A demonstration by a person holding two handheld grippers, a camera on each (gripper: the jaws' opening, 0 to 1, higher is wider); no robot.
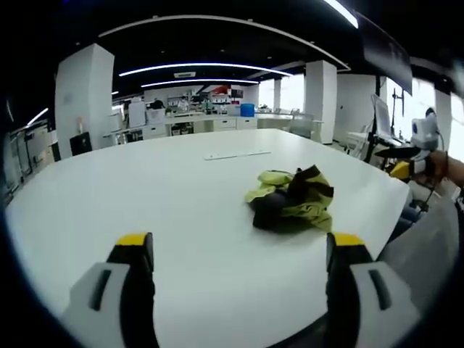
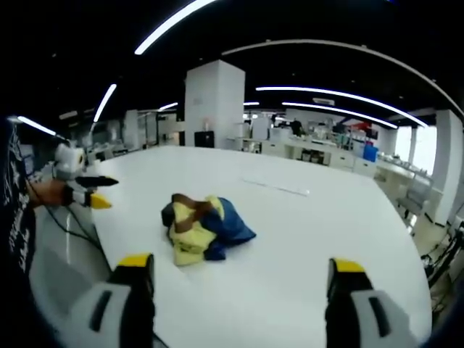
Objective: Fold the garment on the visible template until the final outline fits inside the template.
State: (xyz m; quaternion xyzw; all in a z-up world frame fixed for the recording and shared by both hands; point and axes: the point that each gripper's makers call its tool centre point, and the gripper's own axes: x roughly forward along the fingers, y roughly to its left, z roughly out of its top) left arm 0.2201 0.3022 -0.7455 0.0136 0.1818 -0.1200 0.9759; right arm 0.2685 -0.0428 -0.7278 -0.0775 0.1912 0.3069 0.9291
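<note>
A crumpled yellow-green and dark blue garment [image 1: 290, 199] lies bunched in a heap on the big white table [image 1: 145, 196]. In the right gripper view the garment [image 2: 203, 228] sits near the table's left edge. My left gripper [image 1: 241, 243] hovers open over the near table edge, short of the heap, with nothing between its yellow-tipped jaws. My right gripper [image 2: 241, 264] is also open and empty, just short of the heap. Each gripper shows from the other side: the right gripper [image 1: 407, 168] off the table's right edge, the left gripper [image 2: 88, 194] off its left edge.
A thin pale strip [image 1: 237, 154] lies flat on the table beyond the garment, also seen as the strip [image 2: 275, 187] in the right gripper view. A white pillar [image 2: 213, 105] and desks with equipment [image 1: 188, 116] stand beyond the table. A person's dark sleeve [image 2: 16, 217] is at the left.
</note>
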